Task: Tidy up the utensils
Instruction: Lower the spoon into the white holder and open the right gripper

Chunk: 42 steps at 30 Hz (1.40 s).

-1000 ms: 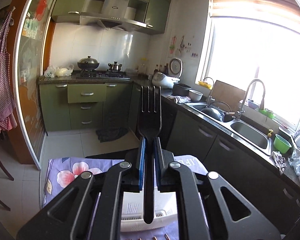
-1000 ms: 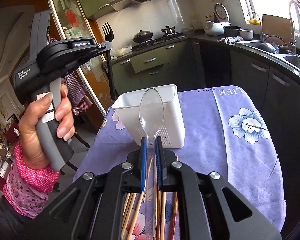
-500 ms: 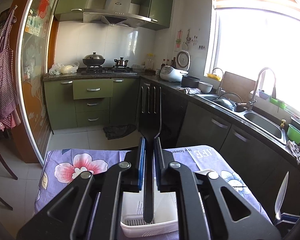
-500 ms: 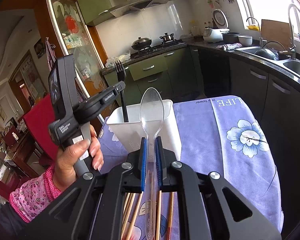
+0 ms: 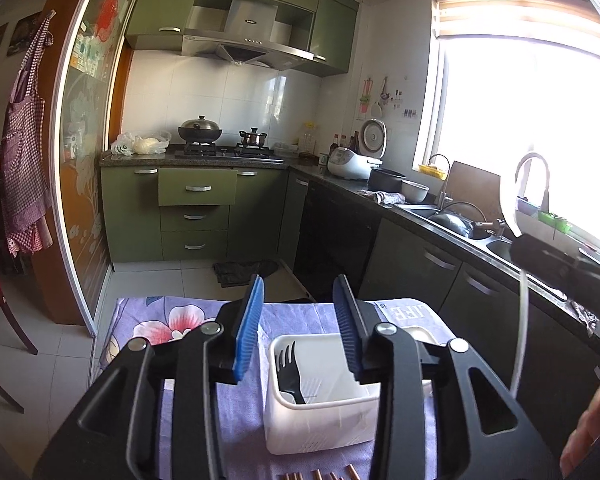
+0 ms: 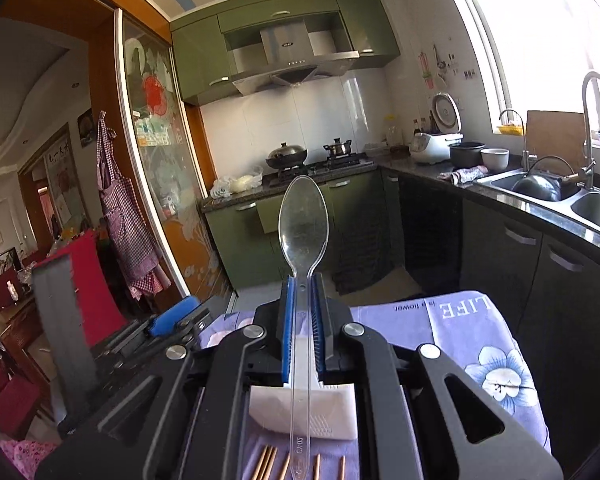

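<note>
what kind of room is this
A home kitchen, most likely: a gas stove with a wok under a range hood, a double sink with a tall faucet by the window, and a rice cooker on the counter.

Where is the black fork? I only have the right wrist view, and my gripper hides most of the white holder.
Observer: The black fork stands tines up inside the white utensil holder, near its left wall.
Operator: Is the left gripper gripping it?
Observer: No. The left gripper is open and empty, its blue pads wide apart above the holder.
Operator: How does my spoon look from there?
Observer: The clear plastic spoon hangs handle down, to the right of the fork.
</note>
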Tool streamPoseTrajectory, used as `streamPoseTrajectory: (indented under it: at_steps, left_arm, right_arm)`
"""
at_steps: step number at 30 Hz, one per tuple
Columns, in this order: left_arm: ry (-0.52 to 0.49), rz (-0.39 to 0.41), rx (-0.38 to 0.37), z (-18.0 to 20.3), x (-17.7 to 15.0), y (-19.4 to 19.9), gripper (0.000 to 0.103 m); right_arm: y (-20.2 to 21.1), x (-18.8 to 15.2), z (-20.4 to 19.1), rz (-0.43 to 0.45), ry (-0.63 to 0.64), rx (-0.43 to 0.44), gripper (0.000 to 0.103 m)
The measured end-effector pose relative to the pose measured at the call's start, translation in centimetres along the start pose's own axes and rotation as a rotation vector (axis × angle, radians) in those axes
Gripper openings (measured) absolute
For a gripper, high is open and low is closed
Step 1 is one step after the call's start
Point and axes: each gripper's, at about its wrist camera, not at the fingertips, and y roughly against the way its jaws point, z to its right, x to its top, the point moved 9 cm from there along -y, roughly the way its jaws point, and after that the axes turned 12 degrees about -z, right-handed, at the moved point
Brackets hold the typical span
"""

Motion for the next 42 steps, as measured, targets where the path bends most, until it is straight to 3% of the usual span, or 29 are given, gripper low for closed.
streamPoseTrajectory:
  at_steps: [5, 10, 16, 26, 37, 42]
  left_arm:
    - [-0.004, -0.004, 0.008, -1.0, -0.6, 2.0, 0.036]
    - [-0.001, -0.018, 0.006, -1.6, -1.3, 2.6, 0.036]
    - [-0.004, -0.027, -0.001, -1.7, -1.6, 2.6, 0.036]
    - [-0.003, -0.085, 0.004, -1.6, -2.9, 0.9, 0.038]
    - [-0.032, -0.097, 0.014, -0.9, -3.3, 1.5, 0.041]
    - [-0.041, -0.113, 0.019, -0.9, -3.8, 1.7, 0.043]
  right_arm:
    - [-3.0, 3.7, -0.6, 0.111, 0.050, -0.069, 0.009]
    - [-7.2, 4.0, 0.2, 0.102, 0.060, -0.102, 0.009]
    - [-9.4, 1.6, 1.7, 0.079, 0.063, -0.119, 0.009]
    - [-6.5, -3.0, 1.9, 0.100, 0.126, -0.134, 0.010]
    - [-7.0, -7.0, 3.3, 0.002, 0.142, -0.145, 0.011]
    - [-7.1, -7.7, 3.1, -0.030, 0.155, -0.134, 0.027]
